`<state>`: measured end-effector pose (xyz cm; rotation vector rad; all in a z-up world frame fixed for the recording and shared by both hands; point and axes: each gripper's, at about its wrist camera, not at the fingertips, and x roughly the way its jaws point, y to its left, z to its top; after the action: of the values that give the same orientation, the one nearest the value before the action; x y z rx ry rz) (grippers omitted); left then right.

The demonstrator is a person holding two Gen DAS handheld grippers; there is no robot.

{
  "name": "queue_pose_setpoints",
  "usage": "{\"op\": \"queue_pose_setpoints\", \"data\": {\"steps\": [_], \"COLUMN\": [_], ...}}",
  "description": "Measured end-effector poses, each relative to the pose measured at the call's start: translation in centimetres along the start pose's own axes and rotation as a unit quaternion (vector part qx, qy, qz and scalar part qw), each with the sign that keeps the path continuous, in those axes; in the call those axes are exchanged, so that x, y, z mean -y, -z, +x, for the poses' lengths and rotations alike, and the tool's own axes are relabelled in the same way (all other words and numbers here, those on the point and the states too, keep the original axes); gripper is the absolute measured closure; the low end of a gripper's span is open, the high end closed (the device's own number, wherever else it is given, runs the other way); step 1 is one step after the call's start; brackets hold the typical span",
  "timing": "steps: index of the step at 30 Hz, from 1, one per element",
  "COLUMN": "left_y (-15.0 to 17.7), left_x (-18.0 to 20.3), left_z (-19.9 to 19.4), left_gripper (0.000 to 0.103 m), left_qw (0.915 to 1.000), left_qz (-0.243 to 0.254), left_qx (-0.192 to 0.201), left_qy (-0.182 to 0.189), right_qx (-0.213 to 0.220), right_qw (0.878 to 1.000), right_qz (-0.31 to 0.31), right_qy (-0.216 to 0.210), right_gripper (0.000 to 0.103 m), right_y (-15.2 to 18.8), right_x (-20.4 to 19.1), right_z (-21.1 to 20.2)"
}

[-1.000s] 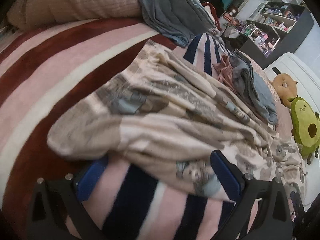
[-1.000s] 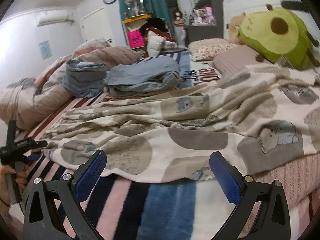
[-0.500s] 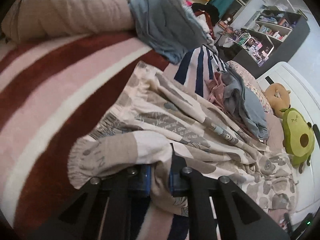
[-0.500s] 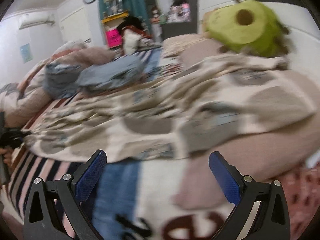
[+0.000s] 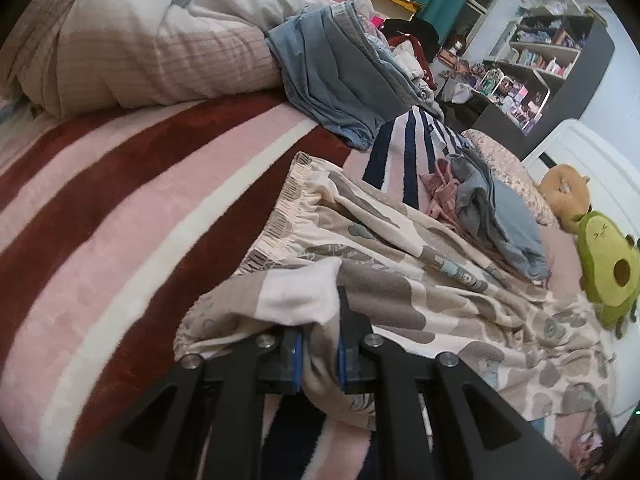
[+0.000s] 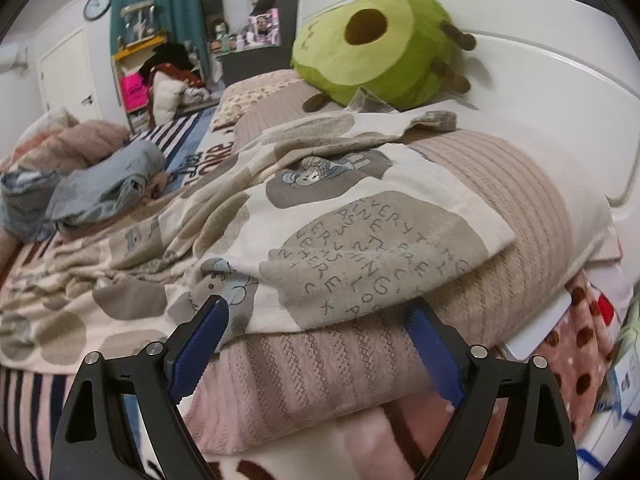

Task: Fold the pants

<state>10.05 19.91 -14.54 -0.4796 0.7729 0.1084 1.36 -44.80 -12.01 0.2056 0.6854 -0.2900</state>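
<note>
Left gripper (image 5: 318,346) pad faces are covered by bunched pants (image 5: 400,300) fabric pinched between them. Far leg ends run out of frame at lower right. Shelf (image 5: 536,68) contents too small to identify. In the right wrist view, the wall clock (image 6: 97,5) reading is illegible; the polka-dot cloth (image 6: 576,356) is cut by the right edge.

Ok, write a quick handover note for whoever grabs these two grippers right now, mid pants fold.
Left gripper: shut on the waistband end of the patterned pants, bunched between its pads.
Right gripper: open, empty, hovering at the leg end of the pants, which drapes over a beige ribbed pillow below the avocado plush.
Pants lie stretched and wrinkled along the striped blanket; folded blue clothes sit beyond.
Done: waist end gripped.
Left: grip the leg end, likely pull taut, then fold.
</note>
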Motion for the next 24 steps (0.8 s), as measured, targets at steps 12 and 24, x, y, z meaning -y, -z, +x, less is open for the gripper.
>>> {"op": "queue_pose_setpoints", "data": {"steps": [12,24], "left_y": [-0.3,-0.4], "left_x": [-0.1,-0.8], "left_z": [-1.4,-5.6], "left_gripper": [0.093,0.093], "left_qw": [0.9998,0.9960], "left_qz": [0.009,0.063], "left_qx": [0.017,0.029], "left_qy": [-0.007,-0.057], "right_qx": [0.048,0.095], "right_qw": [0.997,0.993], "right_qz": [0.010,-0.022], "right_qy": [0.063,0.060], "right_gripper": [0.093,0.103], "right_y": [-3.6,-6.2], "right_x": [-0.2,0.9], "right_z": [1.5,-3.2]}}
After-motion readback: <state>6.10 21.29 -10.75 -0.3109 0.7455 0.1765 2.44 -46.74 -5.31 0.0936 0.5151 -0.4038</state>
